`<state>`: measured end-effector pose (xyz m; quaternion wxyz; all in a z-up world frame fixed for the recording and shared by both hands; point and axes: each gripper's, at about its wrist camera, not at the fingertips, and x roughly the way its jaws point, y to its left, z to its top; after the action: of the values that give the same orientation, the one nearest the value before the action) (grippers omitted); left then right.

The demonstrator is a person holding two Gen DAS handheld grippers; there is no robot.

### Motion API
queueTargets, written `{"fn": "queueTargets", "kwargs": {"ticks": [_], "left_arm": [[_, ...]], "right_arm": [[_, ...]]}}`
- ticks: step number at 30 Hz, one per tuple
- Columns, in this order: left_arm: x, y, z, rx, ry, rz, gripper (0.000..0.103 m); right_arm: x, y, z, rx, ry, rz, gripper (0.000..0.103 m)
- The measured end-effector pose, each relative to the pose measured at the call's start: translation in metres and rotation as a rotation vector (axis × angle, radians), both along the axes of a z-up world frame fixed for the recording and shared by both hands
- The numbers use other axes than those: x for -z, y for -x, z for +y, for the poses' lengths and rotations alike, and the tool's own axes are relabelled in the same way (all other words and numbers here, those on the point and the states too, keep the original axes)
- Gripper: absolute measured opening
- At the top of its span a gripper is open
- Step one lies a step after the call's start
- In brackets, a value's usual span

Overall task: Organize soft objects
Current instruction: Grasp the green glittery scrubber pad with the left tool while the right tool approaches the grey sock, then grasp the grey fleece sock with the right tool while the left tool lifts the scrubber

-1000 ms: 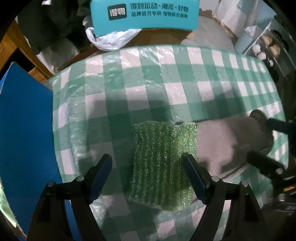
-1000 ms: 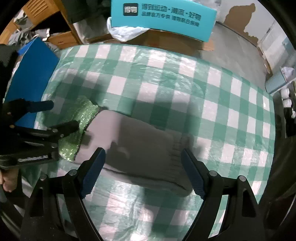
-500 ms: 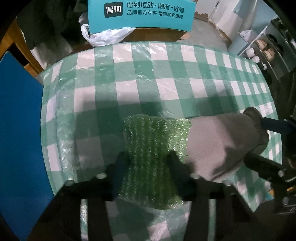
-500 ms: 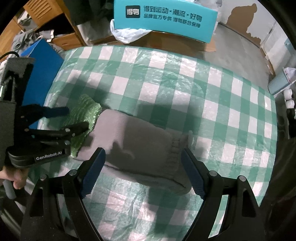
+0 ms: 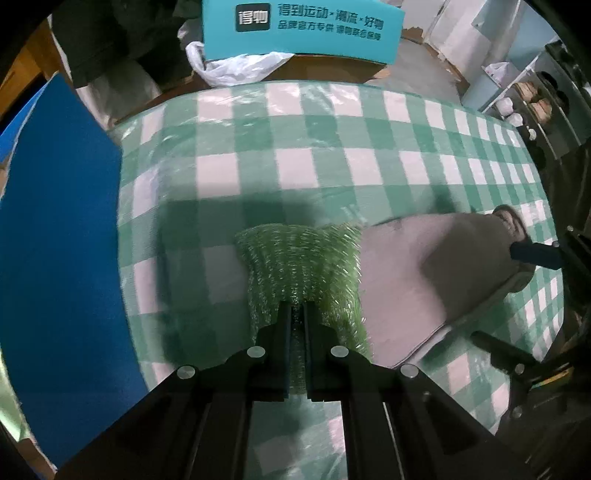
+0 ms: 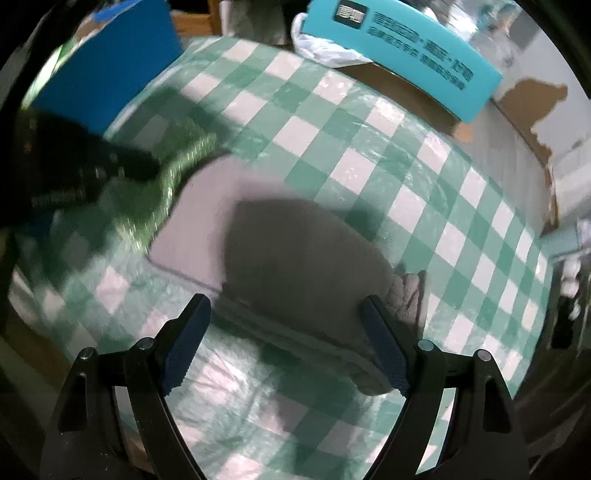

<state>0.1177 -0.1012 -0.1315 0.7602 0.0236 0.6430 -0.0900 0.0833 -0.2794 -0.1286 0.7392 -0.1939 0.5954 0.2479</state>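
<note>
A sparkly green knitted piece [image 5: 303,266] lies on the green-and-white checked tablecloth [image 5: 317,166], joined to or overlapping a grey knitted garment [image 5: 424,266] to its right. My left gripper [image 5: 297,314] is shut on the near edge of the green piece. In the right wrist view the grey garment [image 6: 295,254] lies ahead of my open right gripper [image 6: 284,325], whose fingers straddle its near ribbed edge. The green piece [image 6: 162,192] shows at the left there, with the left gripper [image 6: 92,173] on it.
A blue board [image 5: 55,229] stands along the table's left edge. A teal box with printed text [image 5: 303,29] and a white plastic bag [image 5: 236,66] sit beyond the far edge. Shelves with shoes [image 5: 524,99] stand at the far right.
My left gripper has closed from wide open onto the green piece. My right gripper has moved in lower and closer over the grey garment's near edge, staying open.
</note>
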Motion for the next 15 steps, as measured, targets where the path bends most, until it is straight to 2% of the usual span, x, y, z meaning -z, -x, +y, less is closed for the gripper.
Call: {"fn": "queueTargets", "kwargs": {"ticks": [4, 7, 8, 9, 10, 11, 12, 15], "left_arm": [[0.004, 0.004, 0.006, -0.004, -0.012, 0.033, 0.006], [0.008, 0.006, 0.004, 0.006, -0.010, 0.053, 0.017], [0.008, 0.007, 0.002, 0.015, -0.007, 0.051, 0.025], [0.007, 0.008, -0.001, 0.026, -0.008, 0.046, 0.040], [0.006, 0.009, -0.005, 0.038, -0.021, 0.039, 0.050], [0.005, 0.011, -0.008, 0.046, -0.040, 0.027, 0.068], [0.004, 0.013, -0.011, 0.058, -0.068, 0.008, 0.079], [0.005, 0.016, -0.022, 0.105, -0.141, -0.027, 0.081]], "right_arm": [[0.008, 0.009, 0.003, -0.049, 0.064, -0.013, 0.083], [0.016, 0.012, 0.006, -0.080, 0.106, -0.019, 0.083], [0.019, 0.012, 0.007, -0.085, 0.116, -0.020, 0.083], [0.022, 0.011, 0.008, -0.091, 0.125, -0.020, 0.083], [0.026, 0.011, 0.009, -0.096, 0.140, -0.024, 0.083], [0.029, 0.010, 0.010, -0.098, 0.148, -0.025, 0.083], [0.033, 0.009, 0.011, -0.097, 0.151, -0.023, 0.083], [0.041, 0.001, 0.010, -0.080, 0.144, -0.005, 0.083]]}}
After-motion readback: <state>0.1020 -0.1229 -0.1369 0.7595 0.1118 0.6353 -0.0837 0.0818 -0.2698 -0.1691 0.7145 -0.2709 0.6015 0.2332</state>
